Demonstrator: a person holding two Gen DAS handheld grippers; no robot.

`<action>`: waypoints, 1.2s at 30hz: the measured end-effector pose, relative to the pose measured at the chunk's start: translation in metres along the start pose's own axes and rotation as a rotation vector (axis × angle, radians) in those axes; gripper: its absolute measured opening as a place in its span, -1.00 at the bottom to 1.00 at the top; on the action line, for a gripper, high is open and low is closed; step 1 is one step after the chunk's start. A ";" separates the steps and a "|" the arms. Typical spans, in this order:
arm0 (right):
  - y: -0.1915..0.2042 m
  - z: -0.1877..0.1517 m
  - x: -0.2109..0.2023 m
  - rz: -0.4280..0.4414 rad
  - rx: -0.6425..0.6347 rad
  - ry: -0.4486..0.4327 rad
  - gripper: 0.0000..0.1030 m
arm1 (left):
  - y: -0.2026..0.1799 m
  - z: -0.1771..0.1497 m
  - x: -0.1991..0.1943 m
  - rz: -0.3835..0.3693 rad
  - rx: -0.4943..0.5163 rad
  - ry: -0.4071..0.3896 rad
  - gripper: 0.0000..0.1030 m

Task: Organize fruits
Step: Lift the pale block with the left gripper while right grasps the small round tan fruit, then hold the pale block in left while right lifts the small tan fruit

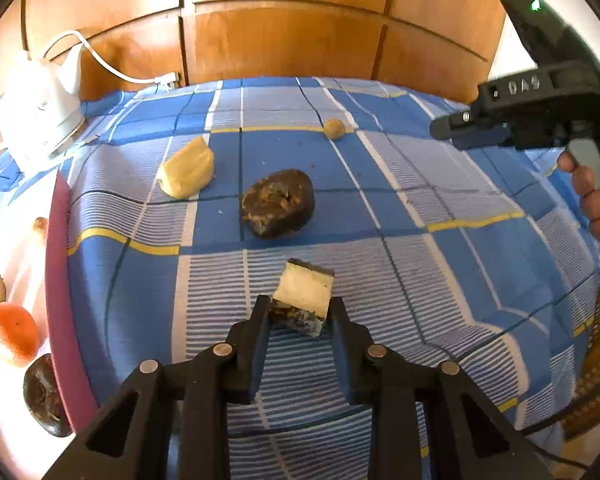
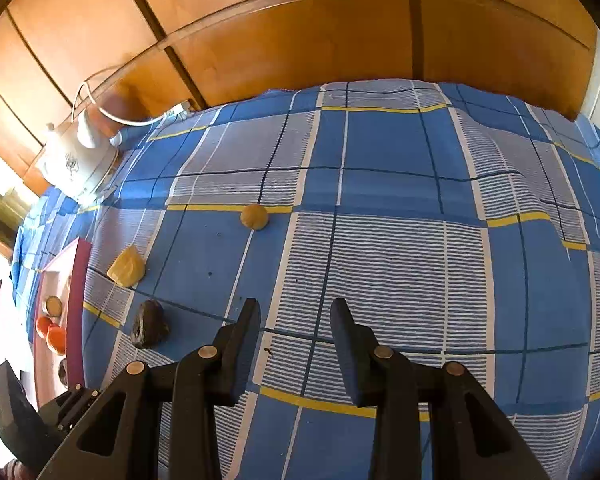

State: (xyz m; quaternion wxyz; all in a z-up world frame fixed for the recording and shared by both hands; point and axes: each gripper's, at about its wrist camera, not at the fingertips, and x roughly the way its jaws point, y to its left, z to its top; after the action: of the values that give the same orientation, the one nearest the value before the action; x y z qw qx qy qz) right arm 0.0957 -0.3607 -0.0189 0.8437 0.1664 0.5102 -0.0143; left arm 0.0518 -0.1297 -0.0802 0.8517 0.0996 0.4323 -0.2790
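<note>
Checked blue cloth | left gripper tilted down, pinching fruit chunk | right gripper tilted down, fingers apart, empty

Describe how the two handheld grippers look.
Both are matte black plastic with angular linkage arms, silver round pivot pins and flat wedge-shaped fingers. The right gripper, seen from the left wrist, bears pale raised lettering and a small green light.

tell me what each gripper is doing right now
left gripper: shut on the fruit chunk.
right gripper: open, nothing between its jaws.
</note>
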 end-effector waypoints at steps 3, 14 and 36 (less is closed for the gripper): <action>0.004 -0.002 0.003 0.027 -0.013 0.015 -0.29 | 0.003 -0.001 0.002 -0.025 -0.022 -0.014 -0.44; 0.030 0.016 0.031 0.056 -0.049 0.063 -0.29 | 0.009 -0.003 0.002 -0.072 -0.053 -0.029 -0.44; 0.053 0.070 0.100 -0.103 -0.122 0.120 -0.54 | 0.016 -0.002 0.005 -0.109 -0.084 -0.030 -0.44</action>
State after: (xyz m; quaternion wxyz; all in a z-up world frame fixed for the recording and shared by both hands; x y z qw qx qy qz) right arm 0.2142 -0.3166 -0.0618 0.8182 0.0888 0.5678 -0.0167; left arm 0.0620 -0.1175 -0.0861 0.8451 0.0357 0.4355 -0.3080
